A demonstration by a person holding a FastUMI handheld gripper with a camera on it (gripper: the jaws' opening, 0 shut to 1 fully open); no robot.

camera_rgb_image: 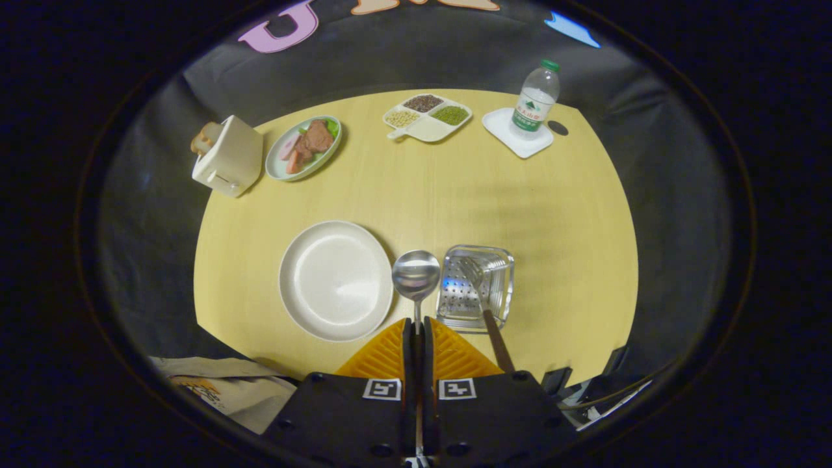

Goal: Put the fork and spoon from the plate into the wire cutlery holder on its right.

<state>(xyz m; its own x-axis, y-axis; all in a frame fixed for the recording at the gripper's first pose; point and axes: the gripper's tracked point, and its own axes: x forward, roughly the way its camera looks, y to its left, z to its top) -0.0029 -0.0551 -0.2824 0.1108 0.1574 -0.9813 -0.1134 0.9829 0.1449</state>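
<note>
Both fingers of the gripper (416, 323) apparently pinch the spoon (416, 274).

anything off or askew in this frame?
Nothing spilled or damaged. The fork leans tilted in the wire cutlery holder, handle sticking out over its near rim. The gripper jaws are shut on the spoon handle, bowl between the white plate and the holder.

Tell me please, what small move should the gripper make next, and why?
Probably carry the spoon to the right, over the wire cutlery holder, then lower it in. The gripper is shut on the spoon's handle, with the bowl between the plate and the holder. The fork stands in the holder already, and the plate is bare.
</note>
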